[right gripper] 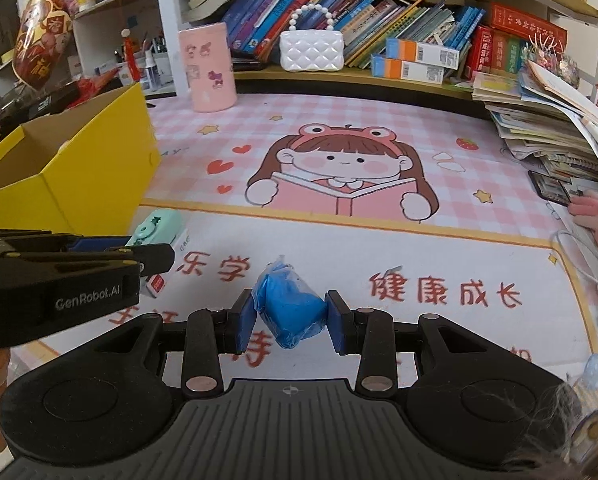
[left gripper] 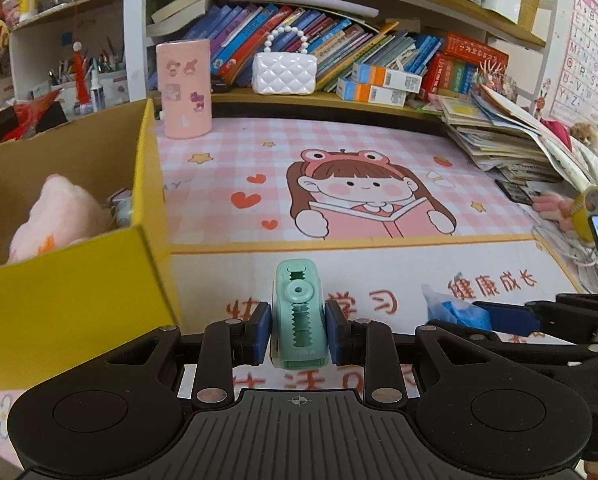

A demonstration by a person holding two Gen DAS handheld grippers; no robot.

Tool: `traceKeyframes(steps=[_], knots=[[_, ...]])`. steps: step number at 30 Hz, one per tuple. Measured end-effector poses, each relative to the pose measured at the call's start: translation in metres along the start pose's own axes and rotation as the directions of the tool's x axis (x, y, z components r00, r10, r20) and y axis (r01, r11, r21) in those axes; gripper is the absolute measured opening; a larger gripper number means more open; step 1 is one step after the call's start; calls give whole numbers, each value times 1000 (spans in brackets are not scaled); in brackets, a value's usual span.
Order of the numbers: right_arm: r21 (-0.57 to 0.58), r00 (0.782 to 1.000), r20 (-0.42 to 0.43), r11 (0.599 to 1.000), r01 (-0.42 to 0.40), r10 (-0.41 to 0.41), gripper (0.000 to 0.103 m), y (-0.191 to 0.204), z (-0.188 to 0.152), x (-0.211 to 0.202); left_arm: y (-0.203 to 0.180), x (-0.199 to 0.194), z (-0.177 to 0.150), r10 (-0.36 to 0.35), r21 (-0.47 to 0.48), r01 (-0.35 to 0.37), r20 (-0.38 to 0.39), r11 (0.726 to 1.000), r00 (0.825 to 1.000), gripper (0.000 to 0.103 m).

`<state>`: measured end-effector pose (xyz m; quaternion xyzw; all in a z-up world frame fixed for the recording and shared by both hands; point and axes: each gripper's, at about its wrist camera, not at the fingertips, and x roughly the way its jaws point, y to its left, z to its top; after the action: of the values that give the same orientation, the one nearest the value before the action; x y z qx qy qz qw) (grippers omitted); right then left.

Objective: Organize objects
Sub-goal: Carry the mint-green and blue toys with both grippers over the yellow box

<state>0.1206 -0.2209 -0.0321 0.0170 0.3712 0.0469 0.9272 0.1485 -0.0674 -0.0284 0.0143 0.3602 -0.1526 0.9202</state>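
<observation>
The left gripper (left gripper: 298,330) is clamped on a mint-green correction-tape dispenser (left gripper: 297,314), its blue pads (left gripper: 262,330) pressed against both flanks of the casing. The dispenser sits over the white band along the near edge of the desk mat (left gripper: 379,268), just beside the near right corner of the yellow cardboard box (left gripper: 75,304); whether it rests on the mat or is lifted cannot be told. Inside the box lie a pink plush toy (left gripper: 59,216) and a small item against the right wall, too hidden to name.

The right gripper (right gripper: 291,316) is closed around a blue lump wrapped in clear plastic film (right gripper: 291,304), which bulges between the two blue pads (right gripper: 246,316) over the red printed characters near the mat's front edge. In the left wrist view the same lump (left gripper: 455,308) shows just to the right of the dispenser, and the right gripper's finger reaches in from the right edge. In the right wrist view the left gripper (right gripper: 139,246) enters from the left with the dispenser (right gripper: 157,226) at its tip.

At the mat's far left corner stands a pink cylindrical holder (left gripper: 184,88) with stickers. A white quilted handbag (left gripper: 284,72) with a bead handle sits on the low shelf in front of leaning books (left gripper: 339,40). A stack of booklets (left gripper: 499,140) is piled along the right edge of the desk.
</observation>
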Motion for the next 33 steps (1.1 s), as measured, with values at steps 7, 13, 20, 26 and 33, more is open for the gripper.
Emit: traceKeyframes(steps=[7, 13, 20, 26, 33], knots=[[-27, 1000, -15, 999, -20, 20, 35, 26, -10, -8, 15, -29, -21, 0, -8, 0, 2, 1000, 1000, 27], [-61, 998, -29, 997, -52, 51, 35, 56, -21, -15, 35, -54, -41, 26, -20, -26, -3, 999, 1000, 27], [-96, 994, -35, 989, -110, 107, 35, 97, -35, -27, 63, -86, -62, 82, -53, -82, -5, 995, 997, 27], [-115, 986, -42, 980, -165, 161, 35, 133, -48, -36, 91, -116, -84, 140, -89, -141, -12, 986, 990, 27], [-141, 977, -45, 967, -211, 206, 35, 174, -66, -49, 115, -147, -106, 184, -101, -183, -5, 978, 983, 27]])
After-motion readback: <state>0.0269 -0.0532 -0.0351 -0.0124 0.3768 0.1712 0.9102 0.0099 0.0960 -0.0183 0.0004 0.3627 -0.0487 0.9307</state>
